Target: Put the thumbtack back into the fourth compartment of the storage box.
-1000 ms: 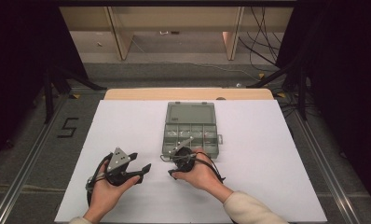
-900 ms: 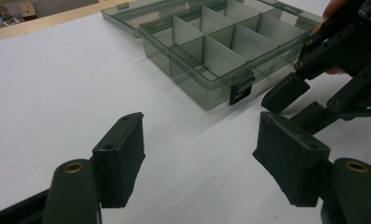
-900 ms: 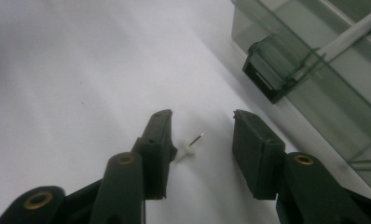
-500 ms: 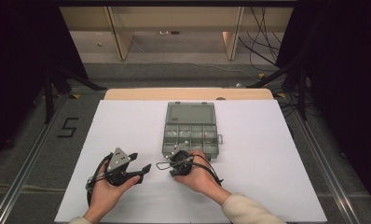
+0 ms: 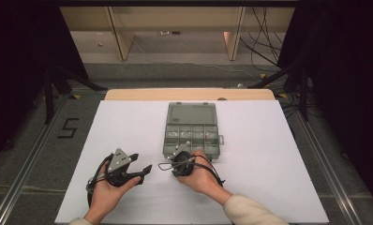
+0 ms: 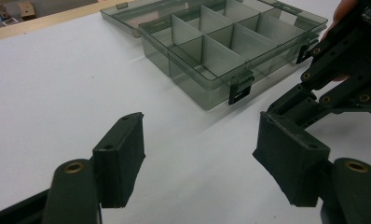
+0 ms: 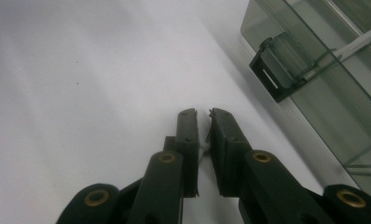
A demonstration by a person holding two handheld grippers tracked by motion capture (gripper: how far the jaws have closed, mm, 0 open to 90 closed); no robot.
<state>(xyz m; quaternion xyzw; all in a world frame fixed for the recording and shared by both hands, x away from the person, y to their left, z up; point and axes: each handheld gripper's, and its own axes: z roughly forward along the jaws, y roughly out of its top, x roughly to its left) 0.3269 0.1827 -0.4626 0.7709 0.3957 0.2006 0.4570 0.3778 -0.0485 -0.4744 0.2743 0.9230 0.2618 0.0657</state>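
Organiser box [image 5: 192, 129]: smoky grey see-through plastic, glossy and smooth, with thin dividers of the same plastic; darker opaque plastic latches [image 6: 240, 88] on its front wall.
Sheet [image 5: 128, 122] under the box: white, matt, smooth, paper-like.
Board [image 5: 138, 94] behind the box, at the sheet's far edge: pale wood, dull finish.
Left gripper [image 6: 200, 161] and right gripper [image 7: 203, 117], in front of the box: matt black plastic, brass-coloured metal rivets.
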